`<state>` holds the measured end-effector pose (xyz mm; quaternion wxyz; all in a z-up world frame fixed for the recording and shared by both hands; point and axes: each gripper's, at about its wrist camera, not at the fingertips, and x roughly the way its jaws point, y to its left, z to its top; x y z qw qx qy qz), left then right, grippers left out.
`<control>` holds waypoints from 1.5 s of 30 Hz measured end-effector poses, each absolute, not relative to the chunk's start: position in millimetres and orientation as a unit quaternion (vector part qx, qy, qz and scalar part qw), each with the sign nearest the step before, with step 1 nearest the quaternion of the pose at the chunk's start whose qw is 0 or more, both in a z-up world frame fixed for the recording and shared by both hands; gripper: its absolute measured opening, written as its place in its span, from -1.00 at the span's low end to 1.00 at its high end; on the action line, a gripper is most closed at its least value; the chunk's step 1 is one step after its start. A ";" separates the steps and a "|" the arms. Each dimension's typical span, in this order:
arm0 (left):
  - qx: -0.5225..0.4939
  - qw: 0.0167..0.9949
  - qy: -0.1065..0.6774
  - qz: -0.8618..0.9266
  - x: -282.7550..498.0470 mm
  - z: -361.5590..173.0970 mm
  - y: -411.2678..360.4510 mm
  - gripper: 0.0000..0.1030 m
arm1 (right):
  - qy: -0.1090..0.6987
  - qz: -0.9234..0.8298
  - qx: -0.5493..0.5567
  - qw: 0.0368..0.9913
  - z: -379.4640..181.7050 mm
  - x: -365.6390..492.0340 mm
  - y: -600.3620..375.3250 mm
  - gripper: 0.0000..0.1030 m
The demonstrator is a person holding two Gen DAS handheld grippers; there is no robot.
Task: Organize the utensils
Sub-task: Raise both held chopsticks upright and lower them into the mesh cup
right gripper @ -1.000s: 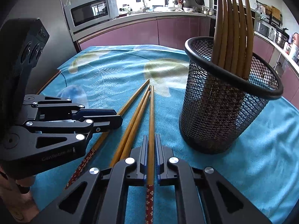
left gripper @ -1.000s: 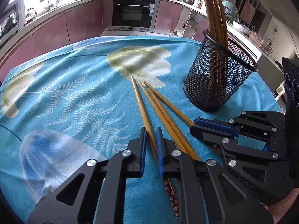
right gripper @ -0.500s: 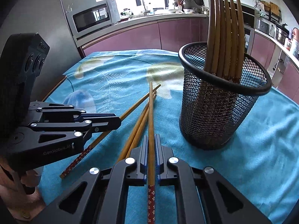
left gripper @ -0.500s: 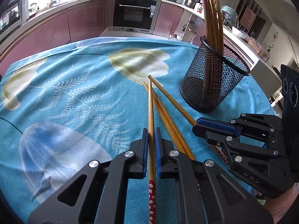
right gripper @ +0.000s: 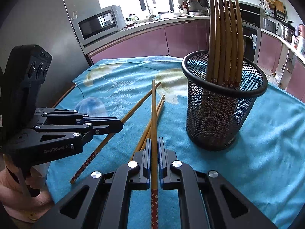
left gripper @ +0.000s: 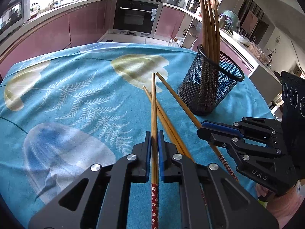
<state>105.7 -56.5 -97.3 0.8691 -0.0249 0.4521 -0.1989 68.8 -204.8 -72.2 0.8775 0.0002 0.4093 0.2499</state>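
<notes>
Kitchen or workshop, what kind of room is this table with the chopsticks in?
Almost surely a home kitchen. A built-in oven sits in pink cabinets, a microwave stands by the window, and pots rest on the counter. The table's blue cloth has a mesh holder of chopsticks.

A turquoise tablecloth printed with pale ferns and flowers point(left gripper: 80, 95) covers the table; behind it curve pink-fronted kitchen cabinets point(left gripper: 57, 30), a black built-in oven point(left gripper: 136, 17) (door shut), a steel microwave point(right gripper: 99, 23).
</notes>
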 end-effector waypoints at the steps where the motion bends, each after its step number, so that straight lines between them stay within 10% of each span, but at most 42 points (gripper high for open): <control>1: -0.026 0.870 0.449 -0.200 104.6 -95.0 -55.7 -0.85 | 0.408 0.251 0.002 0.878 -70.6 68.1 -204.0 -0.89; 45: -0.070 0.884 0.359 -0.291 70.1 -5.9 -48.4 -0.85 | 0.295 0.250 0.041 0.921 3.9 42.4 -245.8 -0.89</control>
